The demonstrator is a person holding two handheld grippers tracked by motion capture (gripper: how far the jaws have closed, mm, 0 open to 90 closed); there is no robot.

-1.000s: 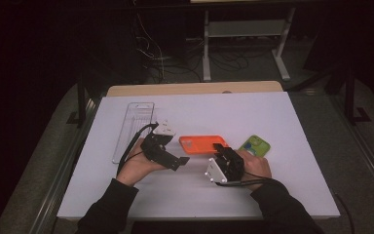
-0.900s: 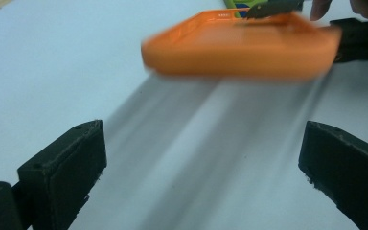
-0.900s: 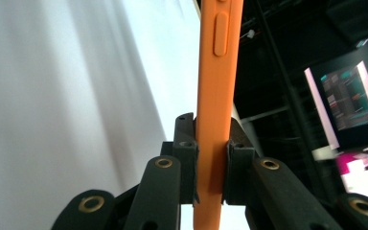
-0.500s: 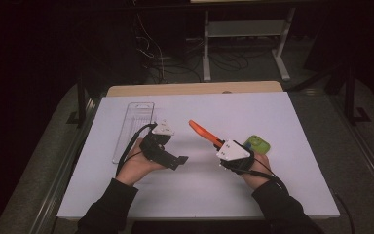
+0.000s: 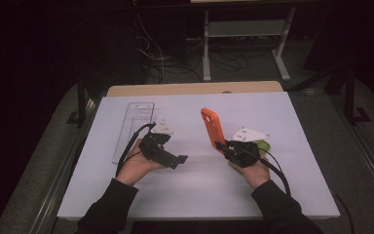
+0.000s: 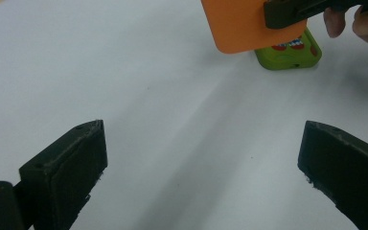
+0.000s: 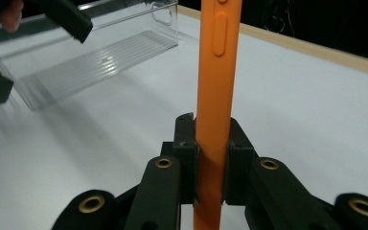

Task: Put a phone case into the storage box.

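One second ago the orange phone case [image 5: 212, 127] lay flat on the bench [image 5: 292, 195]; now it stands on edge, lifted, clamped between the pads of the right tool [image 5: 222, 145]. Left tool [image 6: 199, 163] unmoved, jaws wide apart with nothing between. Green case [image 6: 290, 53] lies just beyond the right tool.
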